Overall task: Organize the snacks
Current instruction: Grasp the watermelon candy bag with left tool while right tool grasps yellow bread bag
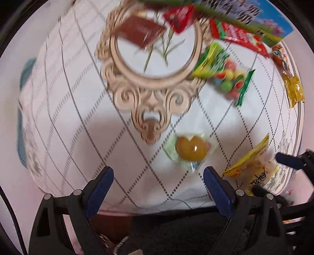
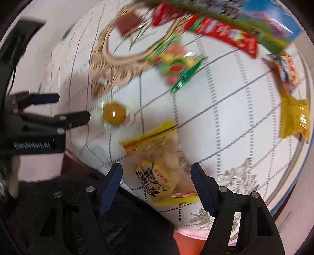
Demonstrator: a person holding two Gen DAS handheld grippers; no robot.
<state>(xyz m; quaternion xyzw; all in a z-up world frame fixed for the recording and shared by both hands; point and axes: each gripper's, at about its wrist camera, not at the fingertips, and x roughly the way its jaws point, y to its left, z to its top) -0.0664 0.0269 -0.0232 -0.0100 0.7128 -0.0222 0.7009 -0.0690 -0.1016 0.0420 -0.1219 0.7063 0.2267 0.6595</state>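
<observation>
Snacks lie scattered on a round white table (image 1: 78, 125). A clear pack with an amber jelly cup (image 1: 191, 150) lies just ahead of my open, empty left gripper (image 1: 158, 176); it also shows in the right wrist view (image 2: 114, 117). A yellow snack bag (image 2: 157, 172) lies between the fingers of my open right gripper (image 2: 157, 174), and shows in the left view (image 1: 253, 168). Farther off are a bag of coloured candies (image 1: 225, 74), a brown packet (image 1: 140, 31), a red packet (image 1: 179, 17), a long red wrapper (image 1: 237, 36) and a gold pack (image 1: 293, 90).
An ornate beige oval design (image 1: 153, 64) marks the tabletop's middle. A blue-and-green picture box (image 1: 263, 17) stands at the far edge. An orange packet (image 2: 284, 68) lies near the right rim. The table edge and dark clothing (image 2: 58, 206) are close below both grippers.
</observation>
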